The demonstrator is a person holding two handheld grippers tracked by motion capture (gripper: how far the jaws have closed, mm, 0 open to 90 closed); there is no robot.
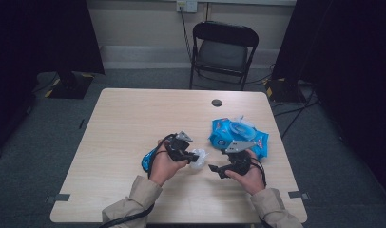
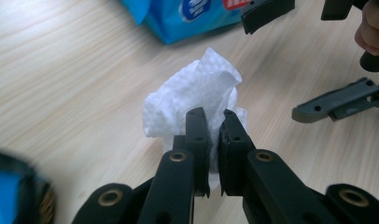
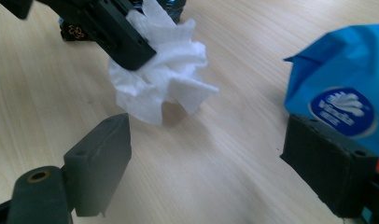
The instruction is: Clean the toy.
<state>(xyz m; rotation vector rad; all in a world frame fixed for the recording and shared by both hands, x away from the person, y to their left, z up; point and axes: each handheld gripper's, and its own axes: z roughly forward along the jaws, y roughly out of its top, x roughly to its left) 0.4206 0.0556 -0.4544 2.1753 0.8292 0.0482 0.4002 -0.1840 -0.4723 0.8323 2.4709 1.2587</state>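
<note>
Left gripper (image 2: 214, 122): is clamping the tissue (image 2: 192, 100) just above the table (image 2: 61, 84).
Right gripper (image 3: 206, 154): jaws are standing wide apart, near the tissue.
Pack (image 1: 238, 135): is lying beside.
Risk: thin tissue is probably tearing if both are pulling.

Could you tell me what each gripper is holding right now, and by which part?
The left gripper pinches a crumpled white tissue by its near, lower edge. The right gripper stands open and holds nothing.
</note>
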